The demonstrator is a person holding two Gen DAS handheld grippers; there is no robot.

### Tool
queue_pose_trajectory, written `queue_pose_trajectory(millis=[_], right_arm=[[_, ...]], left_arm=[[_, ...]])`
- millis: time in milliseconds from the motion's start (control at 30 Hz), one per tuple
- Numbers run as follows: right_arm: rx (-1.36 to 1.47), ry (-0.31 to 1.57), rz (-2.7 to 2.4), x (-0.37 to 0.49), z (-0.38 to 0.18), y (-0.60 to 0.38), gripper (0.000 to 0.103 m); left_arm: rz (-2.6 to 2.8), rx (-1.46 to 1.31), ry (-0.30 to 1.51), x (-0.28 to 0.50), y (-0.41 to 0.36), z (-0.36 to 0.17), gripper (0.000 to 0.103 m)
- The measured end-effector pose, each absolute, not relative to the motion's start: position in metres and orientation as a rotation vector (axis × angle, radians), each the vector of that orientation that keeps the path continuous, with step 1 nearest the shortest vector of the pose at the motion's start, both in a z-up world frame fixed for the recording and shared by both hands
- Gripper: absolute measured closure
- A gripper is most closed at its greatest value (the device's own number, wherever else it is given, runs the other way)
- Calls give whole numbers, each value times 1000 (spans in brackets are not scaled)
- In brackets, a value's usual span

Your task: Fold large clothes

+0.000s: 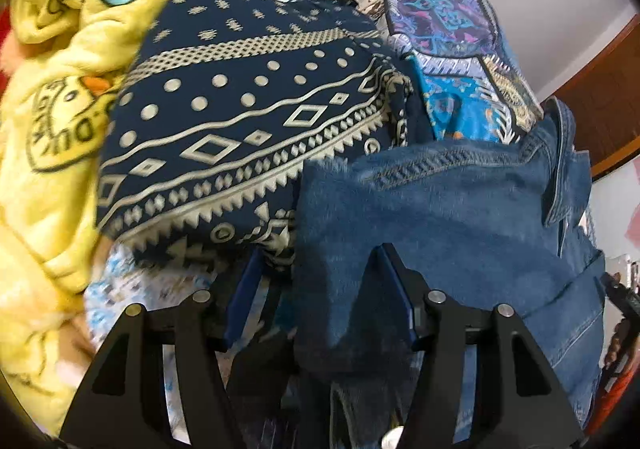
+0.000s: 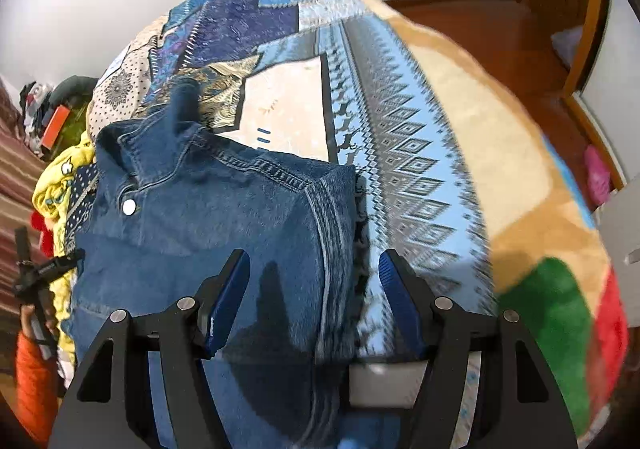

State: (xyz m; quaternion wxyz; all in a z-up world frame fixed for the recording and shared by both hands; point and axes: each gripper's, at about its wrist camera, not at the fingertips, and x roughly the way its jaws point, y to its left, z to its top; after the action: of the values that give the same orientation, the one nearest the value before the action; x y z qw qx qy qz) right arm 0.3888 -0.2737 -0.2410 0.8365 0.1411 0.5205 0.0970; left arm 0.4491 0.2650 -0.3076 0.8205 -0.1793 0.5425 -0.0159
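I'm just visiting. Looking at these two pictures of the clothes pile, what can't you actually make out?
- Denim jacket: its lower part is hidden behind the right tool and cut off by the bottom edge in the right wrist view.
- Yellow duck-print garment: its lettering is blurred and creased in the left wrist view.
- Navy patterned cloth: its right end lies under the denim in the left wrist view.

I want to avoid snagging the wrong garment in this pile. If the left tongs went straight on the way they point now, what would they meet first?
Most likely the denim jacket, whose edge lies between the open left tongs. The navy patterned cloth lies just left, though depth is unclear.
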Motion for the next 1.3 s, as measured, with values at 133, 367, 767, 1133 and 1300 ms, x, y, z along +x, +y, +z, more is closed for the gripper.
queue_pose_trajectory(millis=[133, 367, 767, 1133, 1300], right_arm=[[313, 1080, 231, 399, -246, -268, 57], [268, 1082, 222, 408, -243, -257, 88], [87, 910, 292, 441, -164, -223, 90], [6, 880, 258, 497, -166, -194, 90], [-7, 959, 223, 525, -194, -201, 90]], left_arm=[[-30, -371, 1106, 453, 266, -305, 58], [5, -366, 1082, 448, 278, -294, 94], [35, -238, 955, 441, 267, -223, 103], [63, -228, 930, 465, 287, -207, 96], [85, -234, 1036, 468, 285, -256, 54]])
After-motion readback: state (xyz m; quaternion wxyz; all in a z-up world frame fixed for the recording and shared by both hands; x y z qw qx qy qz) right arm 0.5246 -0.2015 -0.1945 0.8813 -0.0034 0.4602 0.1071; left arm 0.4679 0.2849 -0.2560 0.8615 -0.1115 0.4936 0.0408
